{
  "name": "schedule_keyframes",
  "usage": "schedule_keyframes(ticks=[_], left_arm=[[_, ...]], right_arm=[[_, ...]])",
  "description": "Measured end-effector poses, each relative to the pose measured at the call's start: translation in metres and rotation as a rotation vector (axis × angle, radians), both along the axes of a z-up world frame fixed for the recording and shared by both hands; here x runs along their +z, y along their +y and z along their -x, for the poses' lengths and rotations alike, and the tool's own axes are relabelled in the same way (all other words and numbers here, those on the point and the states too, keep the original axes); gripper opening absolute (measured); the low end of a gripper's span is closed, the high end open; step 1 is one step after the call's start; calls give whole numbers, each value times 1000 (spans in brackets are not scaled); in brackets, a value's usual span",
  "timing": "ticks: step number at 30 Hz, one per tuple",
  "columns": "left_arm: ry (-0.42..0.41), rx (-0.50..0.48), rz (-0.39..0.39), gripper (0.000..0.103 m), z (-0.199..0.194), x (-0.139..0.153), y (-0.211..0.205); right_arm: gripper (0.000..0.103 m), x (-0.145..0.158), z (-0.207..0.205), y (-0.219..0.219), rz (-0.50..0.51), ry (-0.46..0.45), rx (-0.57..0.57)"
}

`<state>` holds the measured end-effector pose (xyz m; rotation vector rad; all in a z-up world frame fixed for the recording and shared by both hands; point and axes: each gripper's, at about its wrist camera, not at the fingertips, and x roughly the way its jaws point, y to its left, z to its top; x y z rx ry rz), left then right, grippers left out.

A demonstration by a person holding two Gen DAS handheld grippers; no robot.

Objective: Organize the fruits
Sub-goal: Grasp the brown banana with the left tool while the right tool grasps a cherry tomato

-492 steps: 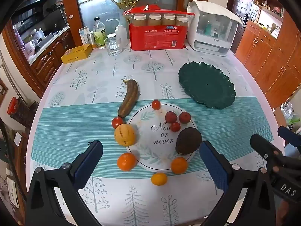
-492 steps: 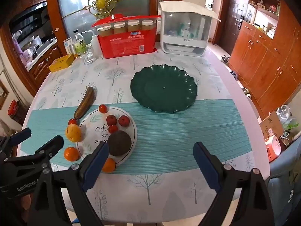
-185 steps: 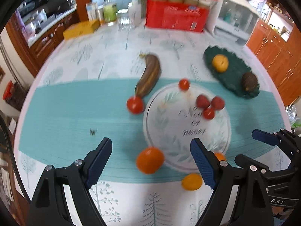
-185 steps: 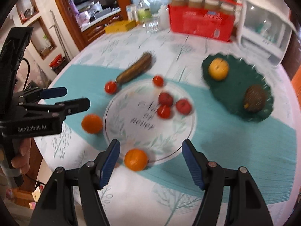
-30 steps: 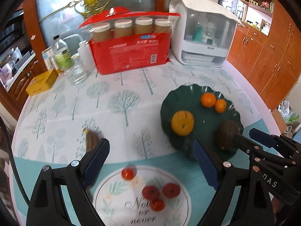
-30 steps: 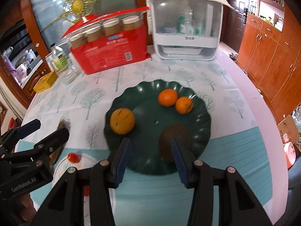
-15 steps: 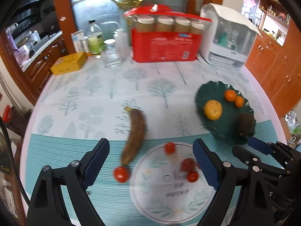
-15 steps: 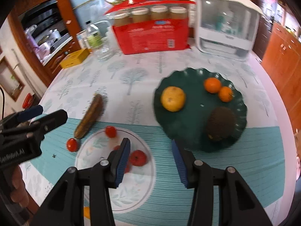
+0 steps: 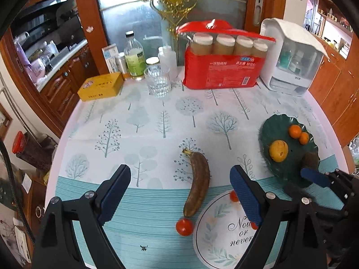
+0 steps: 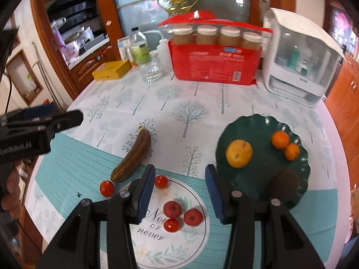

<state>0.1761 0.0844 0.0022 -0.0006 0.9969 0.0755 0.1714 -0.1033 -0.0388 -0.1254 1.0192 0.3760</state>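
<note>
1. Holding my left tongs (image 9: 179,190) spread wide, empty, above the brown banana (image 9: 197,183) lying on the bench (image 9: 145,123).
2. Holding my right tongs (image 10: 180,186) partly apart, gripping nothing.
3. Oranges (image 10: 239,153) are sitting in the green plate (image 10: 258,134); red fruits (image 10: 171,209) are resting on the white mat (image 10: 190,246).

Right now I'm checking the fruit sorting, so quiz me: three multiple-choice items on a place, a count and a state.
1. Where does the banana lie?
A. on the green plate
B. on the tablecloth, beside the white mat
C. in the right gripper

2. How many fruits sit on the green plate?
A. two
B. four
C. six

3. How do the right gripper jaws stand?
A. apart with nothing between them
B. closed on a tomato
C. closed on the banana

Answers:
1 B, it rests on the cloth by the white mat.
2 B, a large yellow-orange fruit, two small oranges and a dark brown fruit.
3 A, only table shows between them.
</note>
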Motion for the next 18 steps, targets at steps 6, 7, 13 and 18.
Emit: schedule_keyframes(ticks=[6, 7, 13, 18], left_arm=[[93, -1, 66, 89, -28, -41, 5], [102, -3, 68, 89, -31, -47, 4], [173, -31, 77, 89, -43, -93, -2], [233, -42, 93, 88, -50, -127, -4]], right_arm=[[47, -37, -12, 22, 16, 78, 30], [47, -43, -14, 25, 20, 86, 32], [47, -73, -21, 35, 25, 143, 26], [47, -94, -22, 41, 35, 175, 30]])
